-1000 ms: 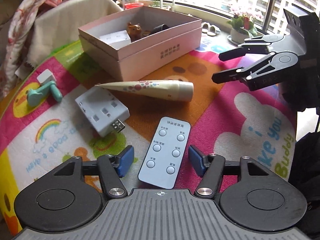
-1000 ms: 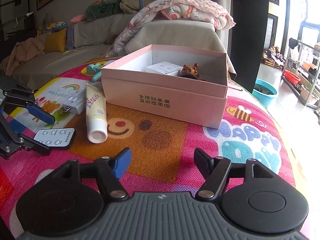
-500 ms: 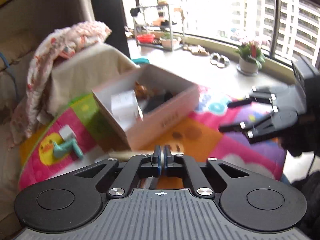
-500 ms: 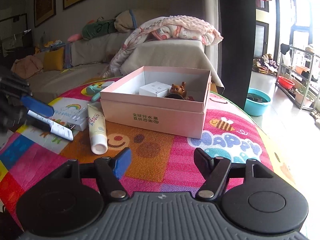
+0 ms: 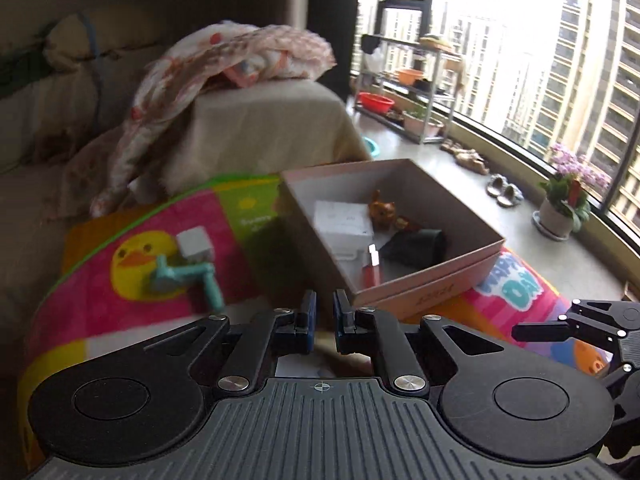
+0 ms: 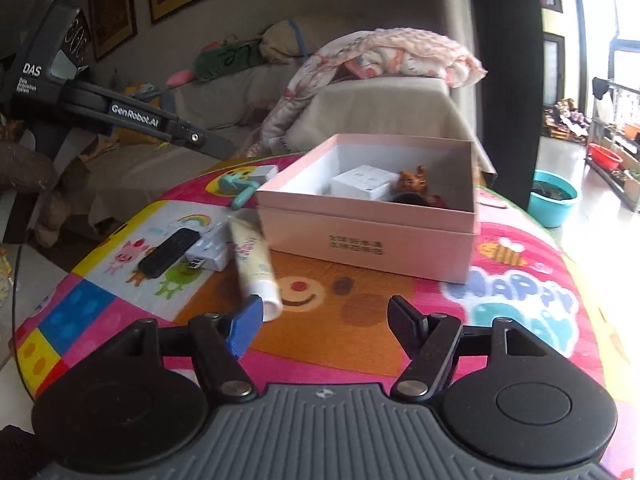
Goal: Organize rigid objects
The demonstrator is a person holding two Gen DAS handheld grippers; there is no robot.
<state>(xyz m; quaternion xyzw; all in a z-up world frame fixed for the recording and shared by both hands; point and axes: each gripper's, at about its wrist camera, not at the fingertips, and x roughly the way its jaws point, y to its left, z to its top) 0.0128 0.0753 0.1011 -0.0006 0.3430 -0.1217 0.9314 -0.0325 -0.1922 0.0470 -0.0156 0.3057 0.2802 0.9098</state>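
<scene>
Counter: round top under a bright cartoon play mat.

Pink box: open-topped, standing on the mat. All positions below are taken from it.

Left tongs: raised above the mat on the near side of the box and angled down toward it. The blue pads are drawn nearly together with only a thin gap, and nothing is seen between them.

Right tongs: low over the mat, in front of the box's long printed side. The jaws stand wide and hold nothing.

Cream tube: lies on the mat just beside the box's left front corner, cap end pointing away from the box.

White plug block: just beyond the tube, on the side away from the box.

Dark flat slab: overlaps the far edge of the plug block. Whether it rests there cannot be told. It is apart from both tongs.

Teal tool and small white cube: together on the mat off the box's left end, clear of it.

Inside the box:
- white carton
- black item
- brown animal figure
- red-and-white stick
</scene>
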